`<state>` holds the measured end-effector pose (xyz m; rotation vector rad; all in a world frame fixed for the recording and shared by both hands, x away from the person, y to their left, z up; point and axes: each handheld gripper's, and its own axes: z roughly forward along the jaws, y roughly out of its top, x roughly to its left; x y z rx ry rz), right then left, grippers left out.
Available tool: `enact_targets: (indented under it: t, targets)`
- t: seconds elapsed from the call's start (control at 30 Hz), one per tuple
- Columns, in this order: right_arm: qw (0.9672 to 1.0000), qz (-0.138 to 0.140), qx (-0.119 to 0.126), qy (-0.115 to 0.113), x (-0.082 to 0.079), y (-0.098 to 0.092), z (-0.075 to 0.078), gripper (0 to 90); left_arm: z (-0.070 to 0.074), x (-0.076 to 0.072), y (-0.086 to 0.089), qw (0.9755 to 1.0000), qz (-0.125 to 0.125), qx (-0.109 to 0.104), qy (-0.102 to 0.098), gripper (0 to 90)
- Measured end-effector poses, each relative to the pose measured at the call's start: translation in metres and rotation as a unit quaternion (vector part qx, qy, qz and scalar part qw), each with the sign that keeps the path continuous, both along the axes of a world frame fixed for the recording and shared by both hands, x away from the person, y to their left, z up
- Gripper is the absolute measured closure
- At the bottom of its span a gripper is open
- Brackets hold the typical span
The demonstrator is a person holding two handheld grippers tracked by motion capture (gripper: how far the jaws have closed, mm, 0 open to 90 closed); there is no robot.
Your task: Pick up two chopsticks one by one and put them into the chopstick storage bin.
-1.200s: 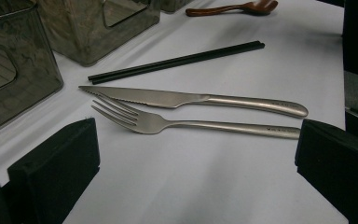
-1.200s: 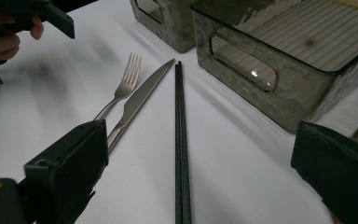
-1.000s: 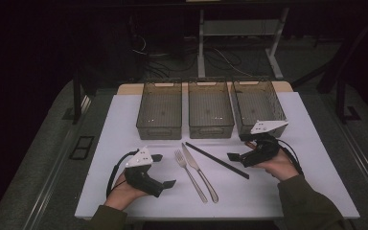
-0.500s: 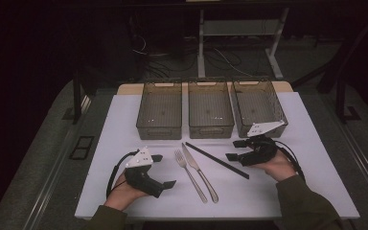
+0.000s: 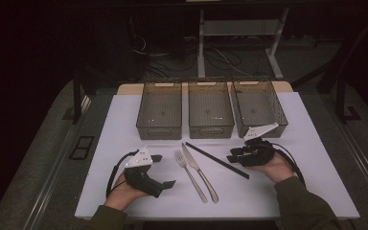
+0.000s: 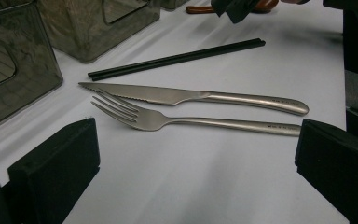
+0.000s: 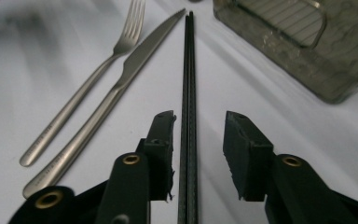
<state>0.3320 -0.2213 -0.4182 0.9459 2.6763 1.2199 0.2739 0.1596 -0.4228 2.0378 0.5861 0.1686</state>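
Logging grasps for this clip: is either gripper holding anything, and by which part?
Nothing held. The right gripper is open astride the chopsticks near one end; the left gripper is open.

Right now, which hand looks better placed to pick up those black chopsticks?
The right. In the right gripper view its open jaws already straddle the near end of the chopsticks. The left gripper is open too, but the fork and knife lie between it and the chopsticks.

Three bins behind fork, knife, chopsticks; grippers flanking, both agape
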Motion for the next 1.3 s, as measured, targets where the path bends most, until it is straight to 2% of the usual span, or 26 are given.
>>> enact_targets:
  t: [0.1, 0.3, 0.6, 1.3]
  targets:
    - [0.9999, 0.004, -0.013, 0.003, 0.001, 0.002, -0.005, 68.3, 0.000, 0.000, 0.000, 1.0000, 0.000, -0.001, 0.000, 0.0]
    - [0.9996, 0.009, -0.024, 0.010, 0.001, 0.005, -0.009, 74.0, 0.000, 0.000, -0.001, 1.0000, 0.001, -0.001, 0.001, 0.0]
    - [0.9984, 0.016, -0.052, 0.013, 0.001, 0.010, -0.016, 77.1, -0.001, 0.000, -0.001, 1.0000, -0.001, 0.003, 0.001, 0.0]
    - [0.9978, 0.016, -0.062, 0.017, 0.002, 0.010, -0.020, 80.4, -0.001, -0.001, -0.001, 1.0000, -0.003, 0.003, 0.002, 0.0]
